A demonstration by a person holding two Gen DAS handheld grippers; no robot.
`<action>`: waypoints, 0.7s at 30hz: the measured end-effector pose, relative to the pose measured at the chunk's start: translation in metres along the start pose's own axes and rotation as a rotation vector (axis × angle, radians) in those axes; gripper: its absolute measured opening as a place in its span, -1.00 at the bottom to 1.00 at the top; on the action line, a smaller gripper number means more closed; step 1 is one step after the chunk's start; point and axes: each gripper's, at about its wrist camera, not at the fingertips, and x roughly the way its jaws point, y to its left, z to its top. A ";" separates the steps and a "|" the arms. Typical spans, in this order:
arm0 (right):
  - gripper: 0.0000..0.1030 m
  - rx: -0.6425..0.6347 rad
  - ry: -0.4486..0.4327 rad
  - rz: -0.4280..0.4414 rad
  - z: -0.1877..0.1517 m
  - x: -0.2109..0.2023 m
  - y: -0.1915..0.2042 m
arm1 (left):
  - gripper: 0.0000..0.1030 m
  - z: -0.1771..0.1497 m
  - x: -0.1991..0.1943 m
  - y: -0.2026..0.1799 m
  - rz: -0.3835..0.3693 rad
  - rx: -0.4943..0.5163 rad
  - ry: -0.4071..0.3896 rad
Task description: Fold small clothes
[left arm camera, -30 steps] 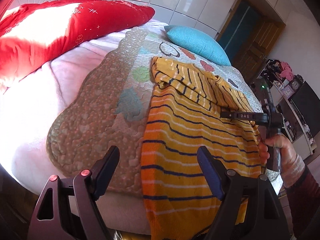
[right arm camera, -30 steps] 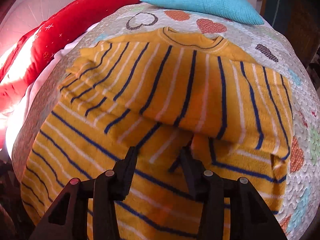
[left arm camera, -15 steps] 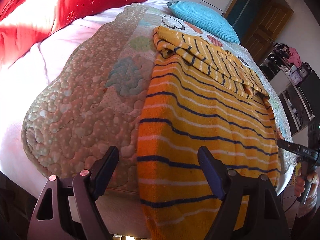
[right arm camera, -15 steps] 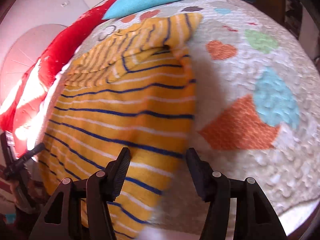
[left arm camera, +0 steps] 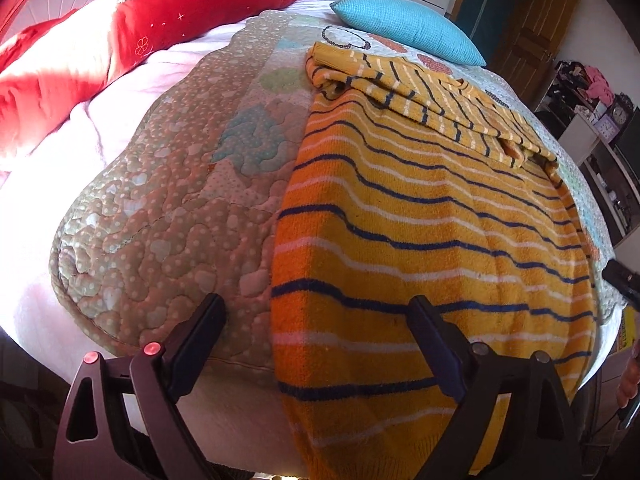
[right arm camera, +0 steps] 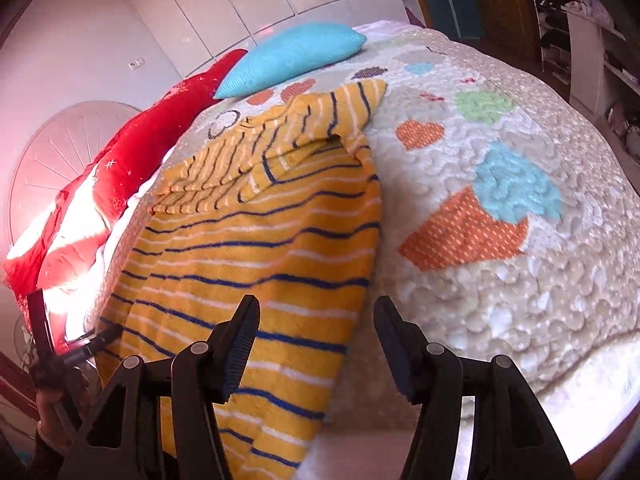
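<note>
Left gripper (left arm camera: 316, 320): fingers spread wide, just opened further, gripping nothing. Right gripper (right arm camera: 316, 322): fingers apart, empty, angled downward.

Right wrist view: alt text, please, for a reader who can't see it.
The open right gripper hovers over the near right edge of a yellow striped sweater, sleeves folded across its top, on a heart-patterned quilt; a blue cushion lies beyond.

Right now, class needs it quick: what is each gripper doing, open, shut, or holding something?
Left gripper: open, jaws just widened, straddling the left edge of the striped sweater, not gripping.
Right gripper: open, straddling the sweater's right edge, holding nothing.
</note>
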 end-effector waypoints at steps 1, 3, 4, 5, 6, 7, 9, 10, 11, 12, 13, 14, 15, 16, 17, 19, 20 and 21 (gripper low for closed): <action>0.24 -0.007 -0.009 0.009 0.008 0.006 0.006 | 0.90 -0.001 0.002 -0.004 0.021 0.020 -0.003; 0.24 -0.016 -0.025 0.025 0.027 0.021 0.016 | 1.00 -0.005 0.007 -0.013 0.059 0.053 -0.017; 0.24 -0.016 -0.023 0.042 0.038 0.032 0.022 | 1.00 -0.007 0.009 -0.015 0.079 0.060 -0.031; 0.24 -0.014 -0.013 0.066 0.048 0.045 0.027 | 1.00 -0.009 0.010 -0.016 0.090 0.060 -0.047; 0.24 -0.004 -0.006 0.096 0.058 0.057 0.031 | 1.00 -0.011 0.010 -0.016 0.094 0.054 -0.065; 0.24 0.011 0.009 0.133 0.067 0.070 0.035 | 1.00 -0.012 0.010 -0.015 0.093 0.048 -0.079; 0.24 0.046 0.056 0.173 0.082 0.100 0.041 | 1.00 -0.013 0.010 -0.014 0.090 0.046 -0.090; 0.24 0.060 0.070 0.167 0.088 0.115 0.043 | 1.00 -0.014 0.010 -0.013 0.087 0.047 -0.093; 0.24 0.073 0.081 0.155 0.093 0.128 0.044 | 1.00 -0.014 0.009 -0.012 0.083 0.048 -0.095; 0.24 0.083 0.096 0.142 0.098 0.139 0.042 | 1.00 -0.014 0.009 -0.014 0.083 0.051 -0.096; 0.24 0.088 0.104 0.117 0.101 0.148 0.039 | 1.00 -0.014 0.009 -0.014 0.083 0.054 -0.095; 0.23 0.092 0.095 0.085 0.104 0.152 0.035 | 1.00 -0.014 0.009 -0.014 0.082 0.060 -0.095; 0.20 0.103 0.076 0.060 0.106 0.152 0.027 | 1.00 -0.015 0.009 -0.015 0.080 0.067 -0.093; 0.19 0.131 0.053 0.044 0.108 0.149 0.018 | 1.00 -0.015 0.008 -0.015 0.075 0.071 -0.093; 0.19 0.171 0.027 0.016 0.108 0.143 0.006 | 1.00 -0.016 0.008 -0.014 0.069 0.076 -0.095; 0.16 0.231 -0.015 -0.018 0.106 0.132 -0.014 | 1.00 -0.018 0.007 -0.014 0.065 0.088 -0.108; 0.05 0.247 -0.024 -0.017 0.105 0.125 -0.023 | 1.00 -0.019 0.007 -0.015 0.066 0.090 -0.115; -0.08 0.255 -0.025 -0.019 0.104 0.121 -0.027 | 1.00 -0.019 0.007 -0.015 0.069 0.091 -0.119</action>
